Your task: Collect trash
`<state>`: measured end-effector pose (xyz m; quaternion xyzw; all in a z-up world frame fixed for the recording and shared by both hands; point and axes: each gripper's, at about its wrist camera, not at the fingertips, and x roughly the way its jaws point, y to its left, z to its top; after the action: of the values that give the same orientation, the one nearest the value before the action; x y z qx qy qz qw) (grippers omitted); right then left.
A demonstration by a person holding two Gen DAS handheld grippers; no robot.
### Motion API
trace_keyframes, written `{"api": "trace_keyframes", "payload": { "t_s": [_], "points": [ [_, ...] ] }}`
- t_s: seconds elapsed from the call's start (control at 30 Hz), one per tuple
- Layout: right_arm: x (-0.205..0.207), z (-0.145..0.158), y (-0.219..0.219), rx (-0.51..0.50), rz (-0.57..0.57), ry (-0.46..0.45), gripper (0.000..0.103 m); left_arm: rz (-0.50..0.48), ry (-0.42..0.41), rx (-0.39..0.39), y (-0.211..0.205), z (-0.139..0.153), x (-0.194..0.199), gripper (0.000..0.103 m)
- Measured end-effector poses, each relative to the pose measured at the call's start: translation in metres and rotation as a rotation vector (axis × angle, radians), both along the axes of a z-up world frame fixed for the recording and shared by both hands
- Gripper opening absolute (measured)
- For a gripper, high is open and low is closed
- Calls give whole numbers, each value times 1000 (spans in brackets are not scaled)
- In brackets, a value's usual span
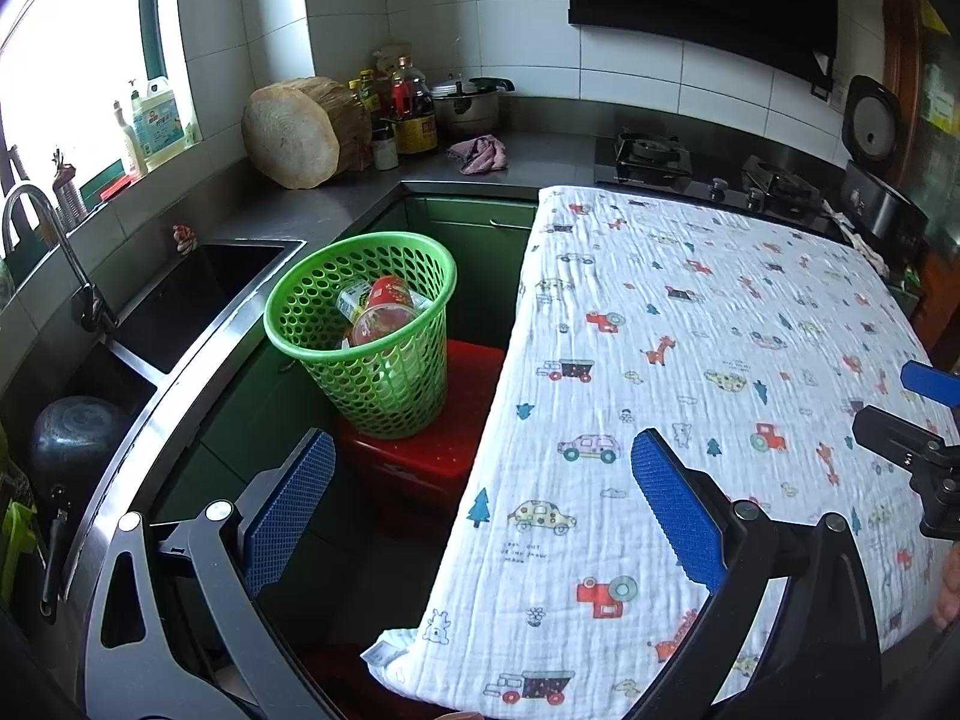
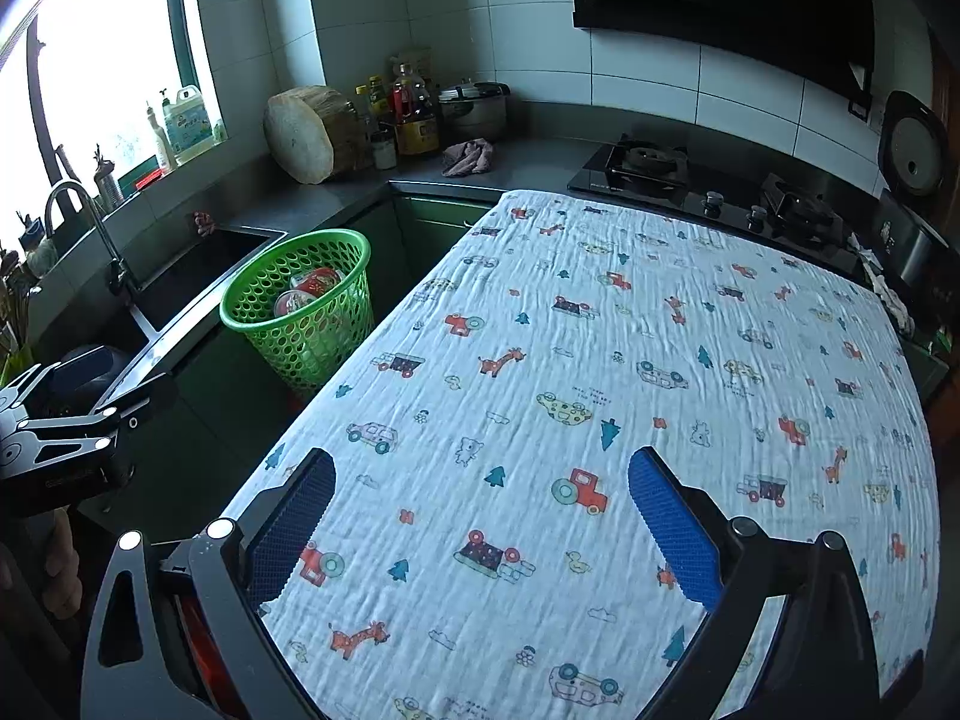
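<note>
A green perforated basket (image 1: 372, 336) stands on a red stool (image 1: 432, 450) left of the table. It holds trash: a red cup (image 1: 384, 312) and a wrapper. It also shows in the right wrist view (image 2: 303, 306). My left gripper (image 1: 480, 498) is open and empty, over the table's left edge, nearer me than the basket. My right gripper (image 2: 480, 516) is open and empty above the table's printed cloth (image 2: 600, 390). No trash shows on the cloth. The right gripper's fingers (image 1: 930, 381) show at the right edge of the left wrist view.
A steel sink (image 1: 180, 300) with a tap (image 1: 48, 228) runs along the left. A counter holds a wooden block (image 1: 300, 132), bottles (image 1: 408, 114), a pot (image 1: 468, 105) and a rag (image 1: 480, 153). A gas hob (image 1: 708, 171) lies behind the table.
</note>
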<state>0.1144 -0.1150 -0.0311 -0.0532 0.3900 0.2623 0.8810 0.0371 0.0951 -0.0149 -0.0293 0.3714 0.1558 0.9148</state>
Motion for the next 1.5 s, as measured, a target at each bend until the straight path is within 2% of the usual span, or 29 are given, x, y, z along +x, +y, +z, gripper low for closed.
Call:
{"api": "trace_keyframes", "payload": {
  "t_s": [1.5],
  "points": [
    [-9, 3, -26, -3, -54, -6, 95, -76, -7, 25, -34, 5, -3, 98]
  ]
}}
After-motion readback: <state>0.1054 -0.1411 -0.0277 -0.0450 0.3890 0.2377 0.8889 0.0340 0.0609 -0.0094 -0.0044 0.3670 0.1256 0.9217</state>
